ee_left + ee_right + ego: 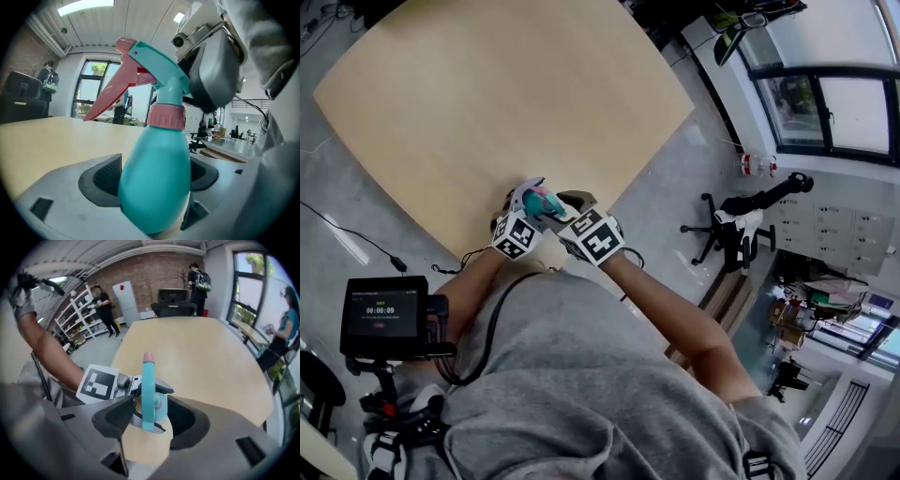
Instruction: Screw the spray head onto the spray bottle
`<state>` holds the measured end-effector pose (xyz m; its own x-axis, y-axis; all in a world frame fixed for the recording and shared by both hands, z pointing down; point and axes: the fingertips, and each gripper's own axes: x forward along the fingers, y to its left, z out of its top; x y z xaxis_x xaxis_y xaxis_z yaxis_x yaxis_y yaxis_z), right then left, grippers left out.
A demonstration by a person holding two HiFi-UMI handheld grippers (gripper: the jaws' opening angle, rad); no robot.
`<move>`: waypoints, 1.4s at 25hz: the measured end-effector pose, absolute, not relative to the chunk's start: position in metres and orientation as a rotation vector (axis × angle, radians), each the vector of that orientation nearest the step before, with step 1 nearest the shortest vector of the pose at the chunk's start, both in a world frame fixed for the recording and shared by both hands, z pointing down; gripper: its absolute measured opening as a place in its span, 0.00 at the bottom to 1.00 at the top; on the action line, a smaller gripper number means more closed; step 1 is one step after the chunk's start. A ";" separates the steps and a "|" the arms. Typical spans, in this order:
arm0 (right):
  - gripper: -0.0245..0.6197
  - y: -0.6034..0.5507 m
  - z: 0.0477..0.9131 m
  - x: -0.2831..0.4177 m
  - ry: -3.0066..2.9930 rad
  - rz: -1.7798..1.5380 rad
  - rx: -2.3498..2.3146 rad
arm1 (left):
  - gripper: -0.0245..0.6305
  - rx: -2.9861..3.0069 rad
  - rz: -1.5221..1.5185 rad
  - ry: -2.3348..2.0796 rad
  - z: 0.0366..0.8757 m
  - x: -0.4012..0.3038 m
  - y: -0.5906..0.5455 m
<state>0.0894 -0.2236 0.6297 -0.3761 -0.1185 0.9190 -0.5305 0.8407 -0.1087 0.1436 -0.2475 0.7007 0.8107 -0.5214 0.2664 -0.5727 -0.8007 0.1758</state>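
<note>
Teal plastic spray bottle (154, 187) was clamped in the left gripper's (152, 180) fingers near the pale wooden bench's (487, 112) edge. Its teal-and-pink spray head (157, 79) looked seated; the right gripper's (150, 420) fingers stood open around it. Tightness unclear.

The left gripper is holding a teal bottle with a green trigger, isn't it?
Not quite. The trigger is pink, not green, as the left gripper view shows. The rest is right: the left gripper is holding the teal bottle.
</note>
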 end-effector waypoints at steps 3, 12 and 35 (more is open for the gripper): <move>0.37 -0.225 0.604 0.091 -1.963 0.238 0.297 | 0.59 2.810 0.305 -0.667 0.702 0.147 -0.242; 0.37 -0.198 0.578 0.096 -1.516 -0.995 -0.641 | 0.61 2.884 0.378 -0.150 0.703 0.146 -0.224; 0.25 -0.202 0.653 0.080 -1.587 -0.326 -0.453 | 0.62 2.889 0.370 -0.166 0.704 0.147 -0.222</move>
